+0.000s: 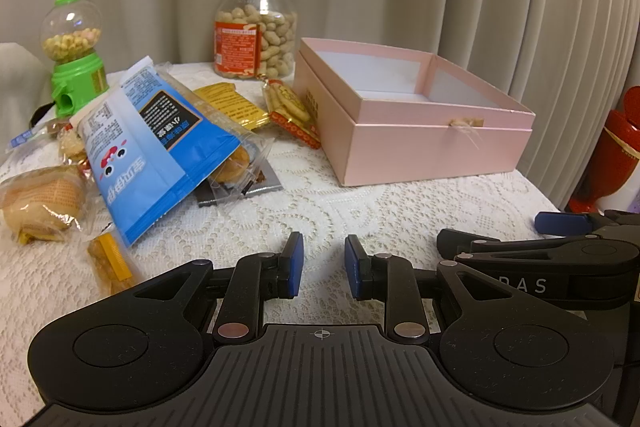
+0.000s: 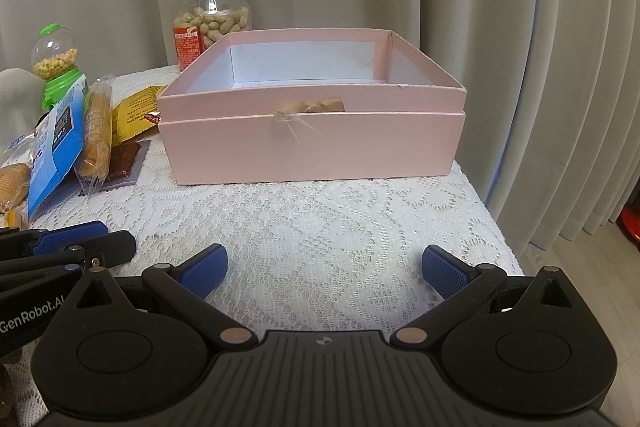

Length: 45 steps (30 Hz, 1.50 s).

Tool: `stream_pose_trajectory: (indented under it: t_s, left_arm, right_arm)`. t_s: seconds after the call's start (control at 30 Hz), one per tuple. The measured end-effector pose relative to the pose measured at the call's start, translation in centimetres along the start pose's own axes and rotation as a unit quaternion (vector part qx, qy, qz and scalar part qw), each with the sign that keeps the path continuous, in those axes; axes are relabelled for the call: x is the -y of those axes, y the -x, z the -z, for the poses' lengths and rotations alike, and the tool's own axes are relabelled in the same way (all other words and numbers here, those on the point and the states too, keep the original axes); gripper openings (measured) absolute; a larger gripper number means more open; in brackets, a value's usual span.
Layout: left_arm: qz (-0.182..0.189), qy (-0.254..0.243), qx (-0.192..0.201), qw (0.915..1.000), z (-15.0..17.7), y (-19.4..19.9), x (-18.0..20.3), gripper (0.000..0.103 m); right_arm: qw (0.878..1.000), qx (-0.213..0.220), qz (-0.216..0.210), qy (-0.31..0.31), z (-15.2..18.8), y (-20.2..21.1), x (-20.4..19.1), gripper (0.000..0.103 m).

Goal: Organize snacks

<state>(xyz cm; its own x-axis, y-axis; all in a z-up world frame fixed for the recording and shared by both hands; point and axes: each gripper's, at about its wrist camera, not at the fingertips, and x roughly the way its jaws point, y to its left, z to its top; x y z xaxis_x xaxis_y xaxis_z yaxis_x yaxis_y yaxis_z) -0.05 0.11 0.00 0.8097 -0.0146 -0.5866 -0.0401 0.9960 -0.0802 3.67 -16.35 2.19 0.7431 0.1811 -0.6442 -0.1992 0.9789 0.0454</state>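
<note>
The desk [image 2: 320,219] under its lace cloth is carrying a pink box [image 2: 312,143] that is sitting empty, so the sorting is looking barely begun, with every snack waiting outside it. To the box's left, the peanut jar [image 1: 256,27], the green candy dispenser [image 1: 74,55], the blue bag [image 1: 148,147] and the small wrapped cakes and biscuits are lying in a loose heap. The left hand-held gripper [image 1: 324,265] is hovering with fingers slightly apart, and the right hand-held gripper [image 2: 324,269] is hanging spread wide, both holding nothing.
</note>
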Motion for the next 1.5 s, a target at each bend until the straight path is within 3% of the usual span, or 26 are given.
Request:
stream_pose_trajectory:
  t_s: [1.37, 1.5]
  left_arm:
    - [0.004, 0.007, 0.002, 1.0, -0.03, 0.07, -0.21, 0.028]
    - [0.022, -0.01, -0.016, 0.9996, -0.73, -0.02, -0.69, 0.028]
  right_arm:
    - [1.0, 0.0, -0.004, -0.002, -0.02, 0.06, 0.12, 0.103]
    - [0.999, -0.039, -0.015, 0.009, -0.91, -0.02, 0.16, 0.103]
